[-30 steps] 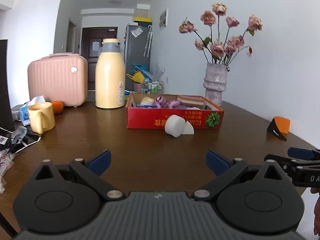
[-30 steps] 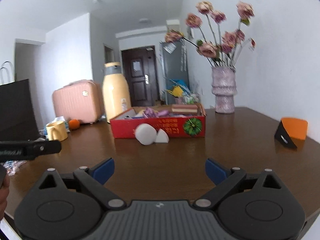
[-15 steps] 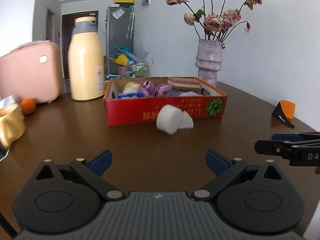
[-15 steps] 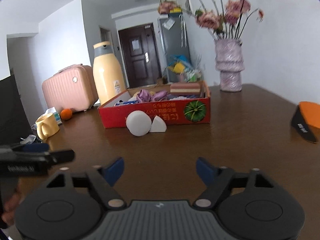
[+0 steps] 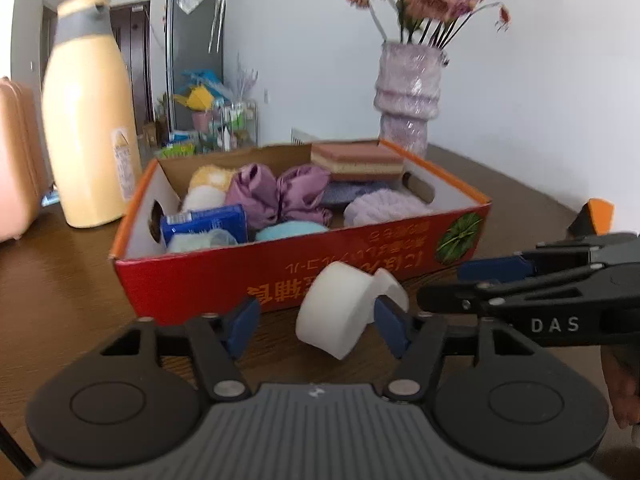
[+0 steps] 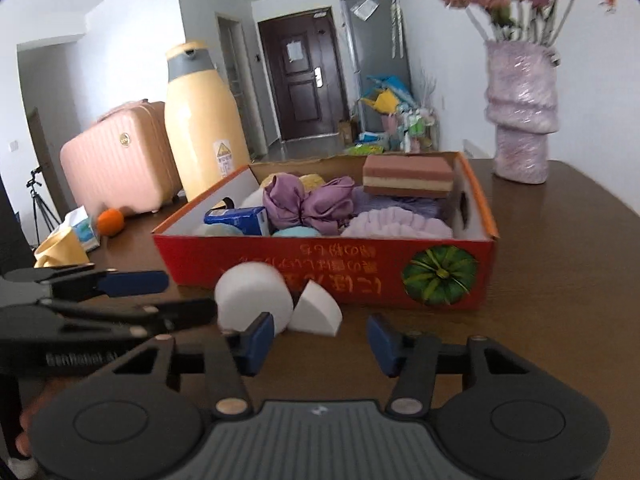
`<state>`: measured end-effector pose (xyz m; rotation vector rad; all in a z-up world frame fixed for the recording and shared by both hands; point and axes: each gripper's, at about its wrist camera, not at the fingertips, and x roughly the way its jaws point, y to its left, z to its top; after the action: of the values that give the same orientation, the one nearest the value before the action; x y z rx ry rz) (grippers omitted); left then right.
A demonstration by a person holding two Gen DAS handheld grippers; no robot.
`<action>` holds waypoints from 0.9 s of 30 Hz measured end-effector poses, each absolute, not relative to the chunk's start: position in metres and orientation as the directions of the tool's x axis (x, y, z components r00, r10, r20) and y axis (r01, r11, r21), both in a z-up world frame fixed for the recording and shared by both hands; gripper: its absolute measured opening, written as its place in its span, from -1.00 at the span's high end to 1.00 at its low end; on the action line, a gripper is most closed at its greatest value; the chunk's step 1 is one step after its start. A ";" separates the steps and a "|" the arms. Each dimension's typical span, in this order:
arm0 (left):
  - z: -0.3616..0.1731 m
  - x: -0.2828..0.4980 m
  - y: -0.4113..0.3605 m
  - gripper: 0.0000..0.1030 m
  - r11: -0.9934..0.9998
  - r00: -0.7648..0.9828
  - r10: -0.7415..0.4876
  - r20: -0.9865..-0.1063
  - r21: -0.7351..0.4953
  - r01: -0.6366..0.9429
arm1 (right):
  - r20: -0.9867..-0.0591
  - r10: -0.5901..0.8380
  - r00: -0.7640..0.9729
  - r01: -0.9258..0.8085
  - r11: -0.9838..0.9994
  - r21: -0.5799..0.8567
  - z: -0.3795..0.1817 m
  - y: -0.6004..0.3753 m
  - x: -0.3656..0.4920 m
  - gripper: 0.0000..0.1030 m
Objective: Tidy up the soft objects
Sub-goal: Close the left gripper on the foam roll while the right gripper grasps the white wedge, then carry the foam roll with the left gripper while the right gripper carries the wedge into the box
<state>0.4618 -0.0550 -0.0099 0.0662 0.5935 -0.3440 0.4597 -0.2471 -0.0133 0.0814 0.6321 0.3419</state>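
Foam pieces are seen on a brown bench point(image 5: 72, 288) in front of a red cardboard box point(image 5: 360, 264). A round white sponge point(image 5: 340, 308) lies tilted on the bench, just before the box's front wall, with a smaller wedge-shaped sponge point(image 6: 316, 312) touching it at its 3 o'clock side in the right wrist view.

In the left wrist view the left tool point(image 5: 316, 320) is shown with its jaws closing around the round sponge: the right blue pad is at or against the sponge's edge, while the left pad is held clear of it, so no grip is made. The right tool point(image 6: 320, 340) is shown with its jaws closing too; the wedge is framed just beyond the gap, and whether the left pad touches the round sponge cannot be told.

Inside the box, purple satin scrunchies point(image 6: 312, 204), a layered pink-and-cream sponge point(image 6: 408, 176), a lilac fluffy cloth point(image 6: 396, 224), a blue packet point(image 6: 240, 218) and pale round puffs are packed together.

At 11 o'clock from the box a tall cream flask point(image 6: 200, 120) is stood beside a pink suitcase point(image 6: 116, 160); at 1 o'clock a lilac vase point(image 6: 520, 112) of faded roses is placed.
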 end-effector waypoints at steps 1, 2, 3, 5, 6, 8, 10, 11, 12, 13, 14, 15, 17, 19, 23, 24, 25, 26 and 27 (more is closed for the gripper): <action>-0.013 0.468 -0.054 -0.01 0.937 0.760 -0.311 -0.570 -0.051 0.345 | -0.575 0.331 0.748 -0.286 0.943 0.170 -0.015 -0.244 0.468 0.06; -0.016 0.473 -0.052 0.10 0.929 0.743 -0.337 -0.578 -0.074 0.363 | -0.583 0.323 0.746 -0.286 0.945 0.157 -0.017 -0.241 0.476 0.06; -0.018 0.476 -0.050 0.39 0.919 0.728 -0.363 -0.582 -0.095 0.383 | -0.590 0.317 0.742 -0.290 0.946 0.144 -0.019 -0.237 0.483 0.06; -0.020 0.474 -0.043 0.40 0.918 0.733 -0.379 -0.565 -0.128 0.376 | -0.602 0.332 0.726 -0.310 0.940 0.145 -0.023 -0.233 0.496 0.06; -0.020 0.471 -0.040 0.43 0.916 0.735 -0.385 -0.559 -0.136 0.377 | -0.607 0.343 0.717 -0.319 0.936 0.152 -0.026 -0.231 0.501 0.08; -0.017 0.465 -0.037 0.46 0.918 0.745 -0.379 -0.549 -0.120 0.378 | -0.612 0.356 0.706 -0.330 0.930 0.160 -0.030 -0.228 0.507 0.12; -0.013 0.459 -0.033 0.48 0.923 0.766 -0.367 -0.528 -0.109 0.368 | -0.617 0.367 0.696 -0.337 0.926 0.169 -0.036 -0.225 0.513 0.35; -0.010 0.458 -0.030 0.48 0.924 0.772 -0.368 -0.518 -0.114 0.364 | -0.620 0.371 0.692 -0.339 0.924 0.174 -0.038 -0.223 0.514 0.46; -0.009 0.459 -0.028 0.49 0.922 0.775 -0.375 -0.508 -0.121 0.367 | -0.622 0.366 0.692 -0.338 0.926 0.169 -0.041 -0.222 0.515 0.46; -0.008 0.460 -0.028 0.50 0.921 0.774 -0.380 -0.507 -0.127 0.369 | -0.614 0.362 0.702 -0.339 0.927 0.159 -0.042 -0.221 0.514 0.47; -0.009 0.460 -0.028 0.50 0.922 0.773 -0.377 -0.511 -0.126 0.366 | -0.611 0.363 0.704 -0.342 0.926 0.157 -0.043 -0.221 0.513 0.51; -0.009 0.460 -0.029 0.51 0.923 0.771 -0.372 -0.516 -0.118 0.367 | -0.608 0.364 0.706 -0.340 0.927 0.161 -0.043 -0.222 0.513 0.54; -0.008 0.460 -0.034 0.52 0.928 0.776 -0.356 -0.520 -0.098 0.360 | -0.603 0.361 0.711 -0.337 0.928 0.158 -0.042 -0.222 0.512 0.57; -0.002 0.454 -0.036 0.52 0.929 0.790 -0.350 -0.503 -0.082 0.360 | -0.597 0.359 0.717 -0.332 0.930 0.159 -0.041 -0.223 0.510 0.58; 0.016 0.433 -0.036 0.52 0.931 0.810 -0.354 -0.468 -0.093 0.353 | -0.570 0.330 0.752 -0.315 0.940 0.129 -0.031 -0.225 0.493 0.58; 0.020 0.426 -0.036 0.52 0.933 0.814 -0.351 -0.463 -0.094 0.348 | -0.558 0.325 0.763 -0.312 0.942 0.122 -0.027 -0.226 0.484 0.58; 0.024 0.418 -0.036 0.52 0.935 0.818 -0.346 -0.460 -0.094 0.343 | -0.545 0.327 0.772 -0.313 0.942 0.122 -0.024 -0.227 0.474 0.58; 0.027 0.410 -0.036 0.52 0.936 0.822 -0.342 -0.456 -0.094 0.338 | -0.536 0.330 0.777 -0.314 0.941 0.124 -0.021 -0.228 0.465 0.58; 0.030 0.400 -0.035 0.52 0.939 0.825 -0.338 -0.452 -0.099 0.330 | -0.525 0.332 0.784 -0.313 0.941 0.128 -0.017 -0.230 0.453 0.58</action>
<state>0.3997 -0.0353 0.0304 -0.0167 0.4836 -0.3553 0.4531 -0.2297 -0.0173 0.0342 0.5731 0.3481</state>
